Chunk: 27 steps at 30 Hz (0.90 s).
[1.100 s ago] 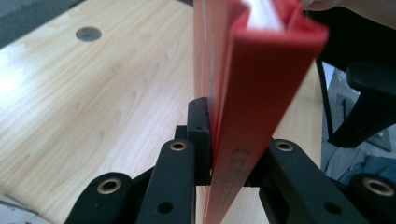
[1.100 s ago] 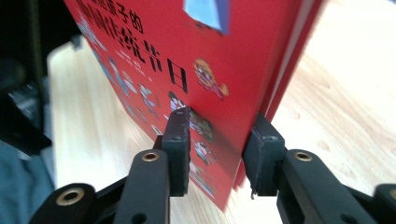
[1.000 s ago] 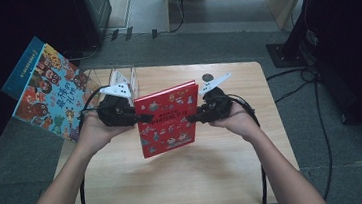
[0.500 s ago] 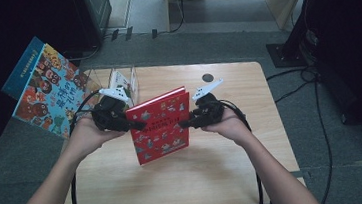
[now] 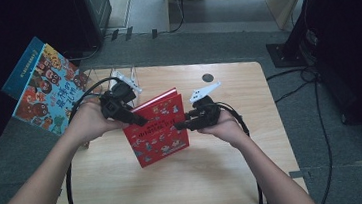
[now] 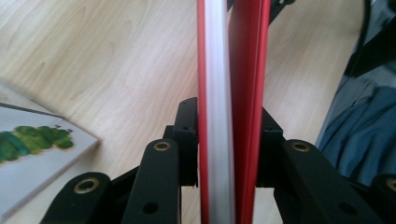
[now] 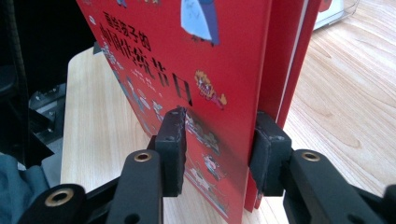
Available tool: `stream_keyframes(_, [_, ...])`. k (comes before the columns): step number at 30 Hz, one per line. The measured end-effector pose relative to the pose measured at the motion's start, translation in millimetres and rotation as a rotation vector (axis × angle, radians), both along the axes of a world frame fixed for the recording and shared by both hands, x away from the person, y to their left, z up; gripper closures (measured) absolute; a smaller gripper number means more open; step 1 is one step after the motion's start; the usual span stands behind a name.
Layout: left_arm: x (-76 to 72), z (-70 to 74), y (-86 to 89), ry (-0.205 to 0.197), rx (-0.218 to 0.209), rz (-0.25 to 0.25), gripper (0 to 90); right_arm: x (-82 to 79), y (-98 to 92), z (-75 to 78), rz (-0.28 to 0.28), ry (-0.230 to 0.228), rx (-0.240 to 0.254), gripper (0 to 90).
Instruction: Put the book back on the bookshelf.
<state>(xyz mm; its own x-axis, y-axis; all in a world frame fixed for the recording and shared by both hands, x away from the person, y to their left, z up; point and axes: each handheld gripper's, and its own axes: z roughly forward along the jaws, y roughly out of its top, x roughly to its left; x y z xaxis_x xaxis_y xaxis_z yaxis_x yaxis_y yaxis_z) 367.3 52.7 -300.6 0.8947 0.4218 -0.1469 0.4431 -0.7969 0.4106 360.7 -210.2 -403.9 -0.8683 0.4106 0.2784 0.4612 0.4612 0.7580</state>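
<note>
Above the wooden table (image 5: 126,177), the left gripper (image 5: 139,120), its jaws just opening, seemingly still brackets the red book (image 5: 157,129) at its spine edge, while the right gripper (image 5: 180,126) straddles the opposite edge, one pad looking slightly off the cover.

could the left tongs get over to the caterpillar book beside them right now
Probably not yet. The left tongs have the red book between their jaws, which have just been opening, and the right tongs hold its other edge. Once let go, bare table lies toward the caterpillar book.
</note>
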Motion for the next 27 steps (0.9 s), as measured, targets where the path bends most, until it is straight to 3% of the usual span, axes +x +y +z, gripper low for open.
stream_keyframes(5, [10.3, 5.3, -14.3, 0.022, 0.049, -0.005, 68.9, 0.9, -2.1, -2.1, 0.003, -0.011, 0.013, 59.2])
stream_keyframes(15, [22.8, 8.1, -46.2, 0.067, 0.140, -0.078, 70.4, -4.9, -9.7, -10.3, -0.007, -0.049, 0.062, 58.5])
stream_keyframes(18, [29.2, 9.2, -45.9, 0.130, 0.164, -0.006, 73.0, -7.2, -13.9, -12.0, -0.011, -0.071, 0.070, 54.9])
stream_keyframes(21, [28.7, 9.5, -44.7, 0.132, 0.158, -0.016, 78.8, -10.3, -20.2, -16.3, -0.047, -0.127, 0.046, 53.0])
stream_keyframes(27, [33.8, 11.8, -34.5, 0.163, 0.127, 0.033, 79.6, -18.2, -35.6, -32.1, -0.112, -0.135, 0.007, 52.4])
